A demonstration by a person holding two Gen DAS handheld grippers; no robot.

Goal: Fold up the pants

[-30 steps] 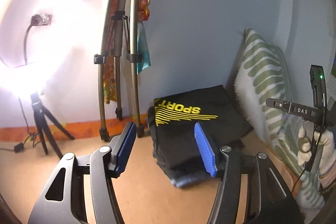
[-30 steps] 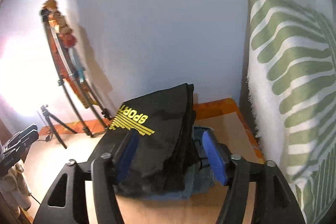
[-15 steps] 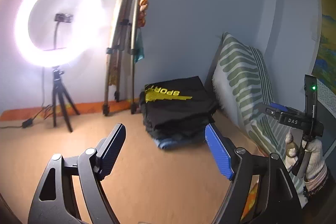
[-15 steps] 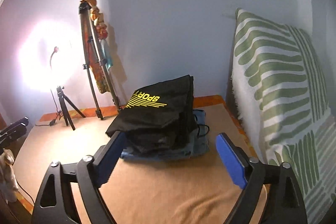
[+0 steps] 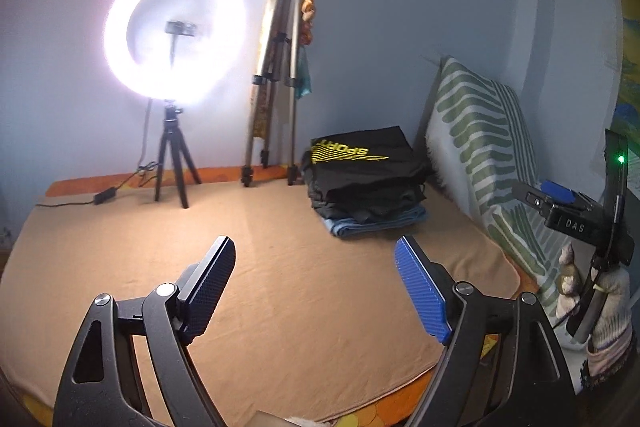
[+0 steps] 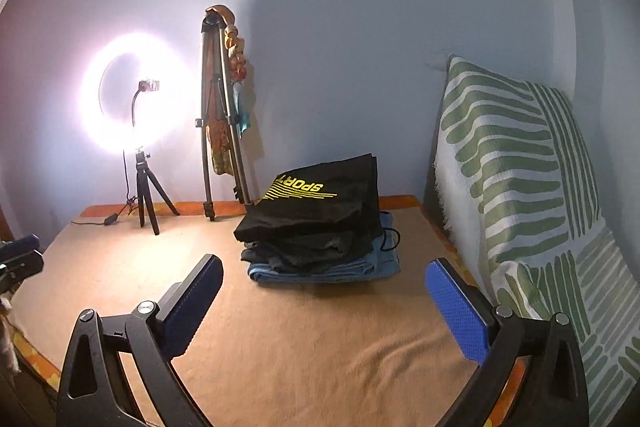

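The folded pants [image 6: 316, 199] lie on top of a small stack of folded clothes [image 6: 324, 263] at the far right corner of the bed [image 6: 304, 347], close to the back wall and just beside the striped pillow [image 6: 520, 179] that leans along the bed's right edge. The pants are black, with yellow lines and the word SPORT printed on the upper face; under them sit more dark folded pieces and a light blue one at the bottom, touching the tan blanket [image 5: 288, 287] that covers the bed. The left gripper [image 5: 316, 287] hangs over the bare middle of the blanket, well apart from the stack, its jaws spread and widening with nothing between them. The right gripper [image 6: 324, 307] is likewise released, its jaws widening over bare blanket short of the stack's near edge, and it grips nothing. In the left wrist view the right gripper's body shows at the right edge of the bed, held by a gloved hand [image 5: 608, 307]. Along the back edge of the bed stand a lit ring light [image 5: 174, 31] on a small black tripod [image 5: 172, 163] and, to its right, a taller folded tripod [image 5: 276, 87] leaning on the wall with cloth hung from it.
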